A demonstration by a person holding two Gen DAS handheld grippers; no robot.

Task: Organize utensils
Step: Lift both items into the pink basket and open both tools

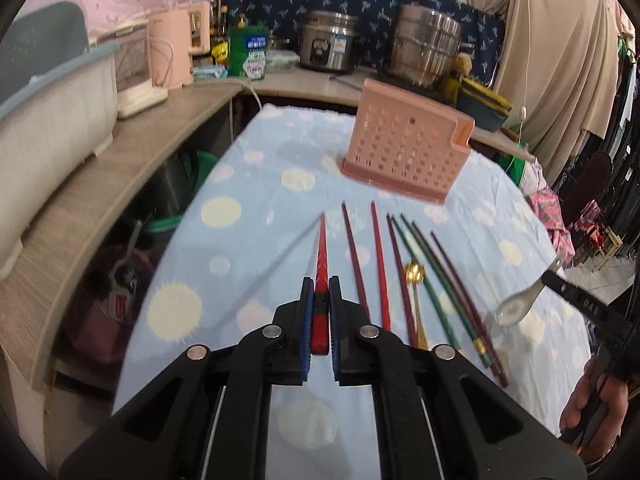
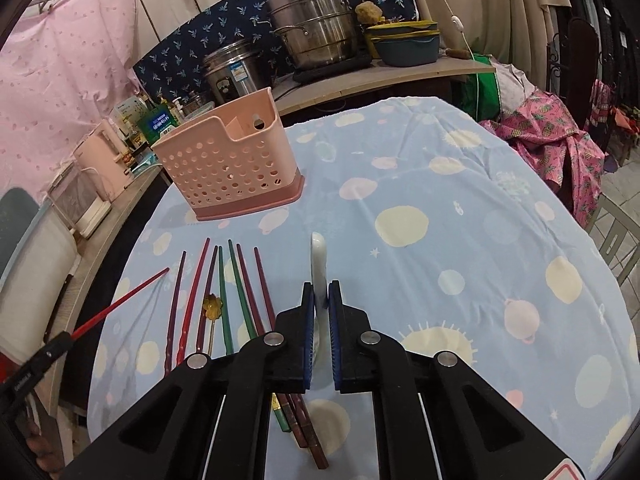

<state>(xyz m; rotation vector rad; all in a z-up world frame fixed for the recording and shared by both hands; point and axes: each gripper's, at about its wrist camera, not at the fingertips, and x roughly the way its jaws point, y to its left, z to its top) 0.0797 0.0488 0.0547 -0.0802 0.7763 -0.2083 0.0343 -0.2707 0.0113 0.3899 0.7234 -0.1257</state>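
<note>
Red chopstick (image 1: pixel 321 264) pinched in my left gripper (image 1: pixel 320 300), lifted off the blue dotted cloth (image 1: pixel 248 184). White ceramic spoon (image 2: pixel 320 264) clamped in my right gripper (image 2: pixel 321 304), also raised. Remaining chopsticks (image 1: pixel 400 276) and gold spoon (image 1: pixel 415 276) lie side by side before the pink perforated holder (image 1: pixel 404 148).

Light: I see even, soft indoor light, quite bright.
Shadows: only faint ones on the tablecloth (image 1: pixel 256 240) ahead of the fingers.
Blur: I notice the pink holder (image 1: pixel 404 152) slightly smeared.
Edges: strongly curved, dark corners.
Glare: small shine on steel pots (image 2: pixel 316 28).
</note>
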